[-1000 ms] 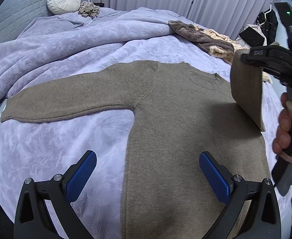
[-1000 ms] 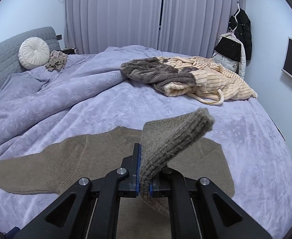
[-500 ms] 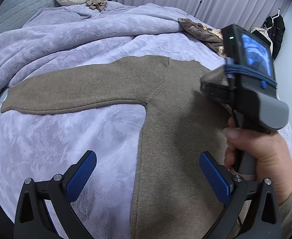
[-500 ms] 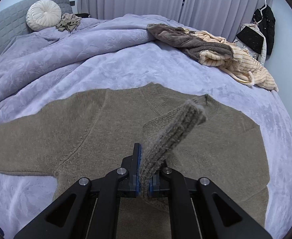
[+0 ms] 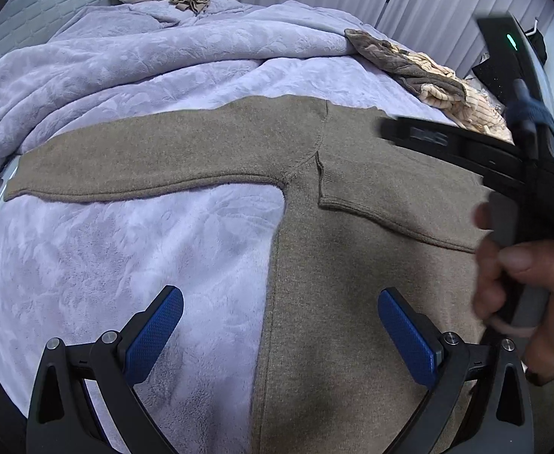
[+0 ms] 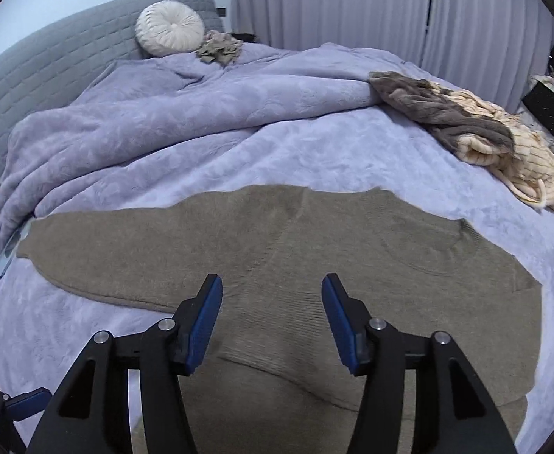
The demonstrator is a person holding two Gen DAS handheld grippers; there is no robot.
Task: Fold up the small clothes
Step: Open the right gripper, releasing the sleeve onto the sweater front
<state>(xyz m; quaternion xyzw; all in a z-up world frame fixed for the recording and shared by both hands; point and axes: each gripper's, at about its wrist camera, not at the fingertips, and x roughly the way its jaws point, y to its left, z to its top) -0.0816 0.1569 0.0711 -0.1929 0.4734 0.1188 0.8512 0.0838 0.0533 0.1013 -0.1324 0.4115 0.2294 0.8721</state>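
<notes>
A brown knit sweater (image 5: pixel 352 265) lies flat on the lavender bed cover (image 5: pixel 125 265). Its left sleeve (image 5: pixel 144 166) stretches out to the left. Its right sleeve (image 5: pixel 390 196) is folded across the chest, cuff near the left armpit. My left gripper (image 5: pixel 280 325) is open and empty, low over the sweater's left side edge. My right gripper (image 6: pixel 272 314) is open and empty, just above the folded sleeve's cuff (image 6: pixel 277 325). In the left wrist view the right gripper's body (image 5: pixel 485 155) shows above the sweater, held by a hand (image 5: pixel 526 283).
A pile of grey and cream clothes (image 6: pixel 477 132) lies at the far right of the bed. A round white cushion (image 6: pixel 170 29) and a small beige garment (image 6: pixel 220 47) sit by the grey headboard (image 6: pixel 50 72). The rumpled duvet (image 6: pixel 163 113) rises behind the sweater.
My right gripper carried the right sleeve across the chest, laid it down and opened, letting go of the cuff. My left gripper stayed open and shifted slightly.
</notes>
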